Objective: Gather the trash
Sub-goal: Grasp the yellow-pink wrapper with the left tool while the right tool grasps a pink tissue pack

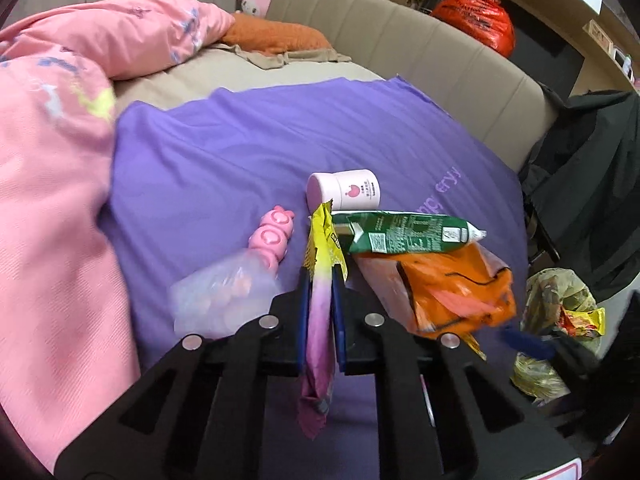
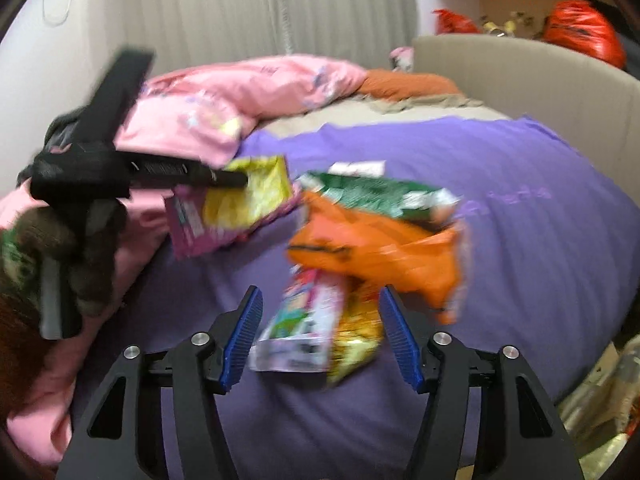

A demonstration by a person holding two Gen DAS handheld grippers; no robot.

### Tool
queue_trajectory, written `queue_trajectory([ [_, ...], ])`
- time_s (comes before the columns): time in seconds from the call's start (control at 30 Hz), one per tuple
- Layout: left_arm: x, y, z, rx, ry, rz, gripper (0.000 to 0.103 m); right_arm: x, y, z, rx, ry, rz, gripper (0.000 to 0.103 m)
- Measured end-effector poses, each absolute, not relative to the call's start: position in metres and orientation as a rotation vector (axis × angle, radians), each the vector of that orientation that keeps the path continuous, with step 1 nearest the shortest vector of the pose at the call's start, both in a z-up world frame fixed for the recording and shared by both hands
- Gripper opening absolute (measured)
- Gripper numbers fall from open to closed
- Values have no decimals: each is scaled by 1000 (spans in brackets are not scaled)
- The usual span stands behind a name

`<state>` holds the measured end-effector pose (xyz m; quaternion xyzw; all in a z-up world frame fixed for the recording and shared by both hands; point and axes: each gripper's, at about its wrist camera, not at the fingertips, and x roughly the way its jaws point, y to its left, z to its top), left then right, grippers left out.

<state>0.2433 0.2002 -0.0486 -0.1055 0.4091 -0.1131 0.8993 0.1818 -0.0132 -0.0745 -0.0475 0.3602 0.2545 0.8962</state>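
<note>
My left gripper [image 1: 320, 280] is clamped on a yellow-and-pink wrapper [image 1: 320, 312], its blue pads pressed against both faces of the crumpled foil, which hangs down below them. From the right wrist view the same wrapper [image 2: 236, 208] is lifted off the bed, toward its left edge where the pink duvet [image 2: 208, 120] is bunched up.

My right gripper [image 2: 320, 332] stands wide apart, holding nothing, with a small printed packet [image 2: 300, 324] and a yellow packet [image 2: 356, 336] lying between its fingers on the purple sheet [image 2: 520, 240] (motion blur keeps me from reading any labels).

Just past those, around the middle of the bed, an orange plastic bag [image 1: 452, 292] lies with a green snack packet [image 1: 404, 234] on top of it. A pink-and-white jar [image 1: 344, 190] lies on its side beyond the green packet. Left of my left gripper, a pink toy [image 1: 274, 240] touches a clear plastic bag [image 1: 224, 296]. Off the bed's right edge sits a trash bag [image 1: 556, 320] with wrappers inside.
</note>
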Motion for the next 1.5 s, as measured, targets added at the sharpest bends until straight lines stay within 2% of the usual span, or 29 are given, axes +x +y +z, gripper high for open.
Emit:
queue_trajectory([
  [0.07,231,206,-46,-250,848,-227,10,185,-6,-87,-116,801,525,50],
  [0.23,218,206,-56,-274,877,-213,10,182,-15,-90,-74,823,520,19],
  [0.33,221,199,-63,-269,915,-231,10,173,-21,-78,-107,787,510,16],
  [0.47,221,183,-71,-229,965,-274,12,162,-29,-64,-137,748,472,15],
  [0.53,219,176,-71,-206,971,-297,22,159,-31,-63,-150,746,454,15],
  [0.6,217,168,-70,-183,974,-328,28,155,-31,-65,-163,750,444,15],
  [0.8,215,157,-76,-125,995,-338,28,156,-32,-75,-165,776,445,15],
  [0.87,216,158,-77,-123,992,-328,25,158,-31,-79,-161,785,451,15],
  [0.9,216,159,-77,-125,993,-327,19,157,-30,-81,-161,787,452,15],
  [1.13,220,167,-77,-146,980,-296,8,159,-29,-85,-156,794,463,15],
  [1.5,203,168,-28,-147,816,-281,8,148,-46,-47,-90,693,485,12],
])
